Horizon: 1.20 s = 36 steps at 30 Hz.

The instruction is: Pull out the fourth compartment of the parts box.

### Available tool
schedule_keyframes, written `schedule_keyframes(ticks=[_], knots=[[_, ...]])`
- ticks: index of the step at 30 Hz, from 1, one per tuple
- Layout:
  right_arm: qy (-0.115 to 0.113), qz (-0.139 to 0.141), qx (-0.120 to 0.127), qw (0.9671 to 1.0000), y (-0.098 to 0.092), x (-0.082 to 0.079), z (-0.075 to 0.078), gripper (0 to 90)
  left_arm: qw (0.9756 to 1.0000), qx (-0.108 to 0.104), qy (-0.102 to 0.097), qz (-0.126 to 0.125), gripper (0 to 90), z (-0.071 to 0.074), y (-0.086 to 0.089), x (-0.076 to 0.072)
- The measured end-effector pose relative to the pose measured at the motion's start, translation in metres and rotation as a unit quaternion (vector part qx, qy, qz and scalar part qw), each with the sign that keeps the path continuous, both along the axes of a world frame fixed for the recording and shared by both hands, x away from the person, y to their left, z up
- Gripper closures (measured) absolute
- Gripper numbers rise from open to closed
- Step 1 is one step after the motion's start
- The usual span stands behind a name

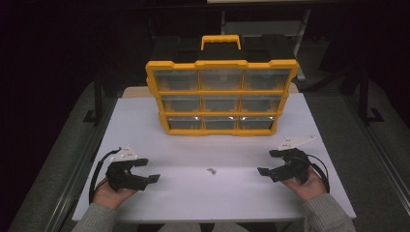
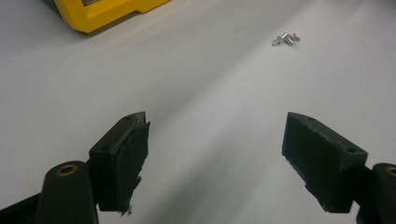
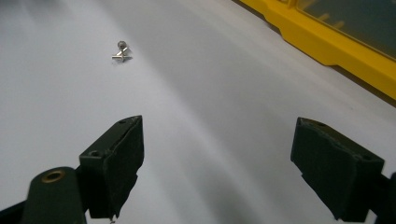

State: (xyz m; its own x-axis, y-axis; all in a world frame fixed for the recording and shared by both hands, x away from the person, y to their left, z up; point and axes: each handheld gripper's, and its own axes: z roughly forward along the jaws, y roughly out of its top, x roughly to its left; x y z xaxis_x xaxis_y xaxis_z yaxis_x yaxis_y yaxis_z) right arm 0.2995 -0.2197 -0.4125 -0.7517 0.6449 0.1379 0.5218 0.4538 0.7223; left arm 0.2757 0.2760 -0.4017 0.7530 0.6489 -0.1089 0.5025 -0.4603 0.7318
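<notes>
Between both hand-held grippers (image 1: 150, 170) (image 1: 267, 163) (apart): screws (image 1: 211, 170)

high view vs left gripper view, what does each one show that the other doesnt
High view alone: both hands, the right gripper, and the whole yellow drawer organizer with its handle and nine clear drawers. Left gripper view alone: a close look at the pads of the left gripper, open and empty. Shared: the white table, the small metal screws, and the organizer's yellow base.

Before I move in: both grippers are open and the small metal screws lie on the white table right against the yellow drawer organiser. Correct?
Not quite. The small metal screws lie apart from the yellow drawer organiser, between the open left gripper and open right gripper, on the white table; the high view shows it.
</notes>
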Motion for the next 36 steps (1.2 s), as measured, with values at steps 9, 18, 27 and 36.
schedule_keyframes(ticks=[9, 18, 27, 36], knots=[[0.005, 0.003, -0.014, 0.9999, 0.0, 0.0003, -0.0036, 16.4, 1.0, -0.003, 0.0, -0.007, 23.2, -0.0002, -0.0007, 0.0003], [-0.001, 0.001, -0.02, 0.9998, -0.0014, -0.0013, -0.002, 16.9, 0.9999, -0.006, -0.004, -0.015, 24.6, 0.0014, -0.0023, -0.0007], [-0.003, 0.001, -0.023, 0.9997, -0.0038, -0.0037, -0.001, 17.5, 0.9999, -0.009, -0.003, -0.013, 25.9, 0.0019, -0.0019, -0.0002], [-0.011, 0.01, -0.029, 0.9995, 0.0004, -0.0088, 0.0027, 17.8, 0.997, -0.074, 0.017, -0.012, 28.4, 0.0072, -0.0036, 0.002]])
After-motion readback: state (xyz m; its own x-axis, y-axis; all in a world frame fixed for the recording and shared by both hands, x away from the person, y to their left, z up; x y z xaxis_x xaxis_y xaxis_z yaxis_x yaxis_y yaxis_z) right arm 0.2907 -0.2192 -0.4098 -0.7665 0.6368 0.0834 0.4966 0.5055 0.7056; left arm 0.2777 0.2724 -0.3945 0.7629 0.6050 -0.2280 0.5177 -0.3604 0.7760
